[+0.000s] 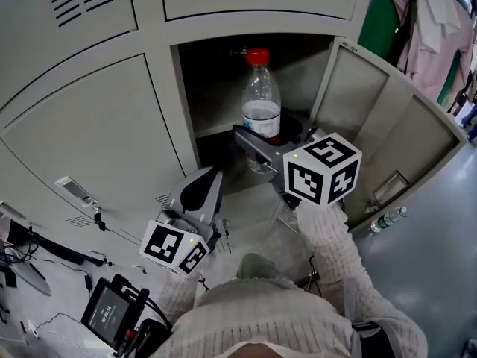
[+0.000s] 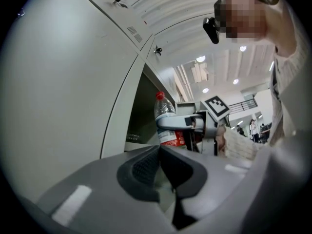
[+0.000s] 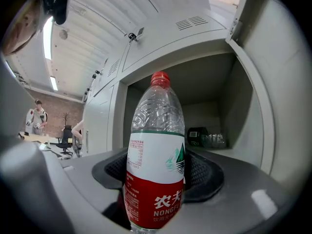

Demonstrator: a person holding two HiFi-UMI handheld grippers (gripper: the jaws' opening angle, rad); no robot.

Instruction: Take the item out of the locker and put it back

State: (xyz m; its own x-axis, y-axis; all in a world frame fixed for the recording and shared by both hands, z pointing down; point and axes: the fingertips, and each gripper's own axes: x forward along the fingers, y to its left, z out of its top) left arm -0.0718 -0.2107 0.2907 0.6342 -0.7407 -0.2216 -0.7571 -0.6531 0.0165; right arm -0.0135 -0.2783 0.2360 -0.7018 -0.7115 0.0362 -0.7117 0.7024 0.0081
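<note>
A clear water bottle (image 1: 261,99) with a red cap and a red-and-white label stands upright in my right gripper (image 1: 264,146), which is shut on its lower body. It hangs just in front of the open locker compartment (image 1: 216,73). In the right gripper view the bottle (image 3: 156,155) fills the middle between the dark pads (image 3: 207,172), with the compartment (image 3: 214,87) behind it. My left gripper (image 1: 203,189) is lower and to the left, by the closed locker door; it is shut and holds nothing. From the left gripper (image 2: 161,162) view I see the bottle (image 2: 165,112) in the other gripper's jaws.
The locker door (image 1: 387,125) stands swung open to the right. Another bottle (image 3: 209,139) lies deep inside the compartment. A small bottle (image 1: 387,218) lies on the floor by the door. A screen device (image 1: 110,313) and cables are at the lower left; clothes (image 1: 432,36) hang at the upper right.
</note>
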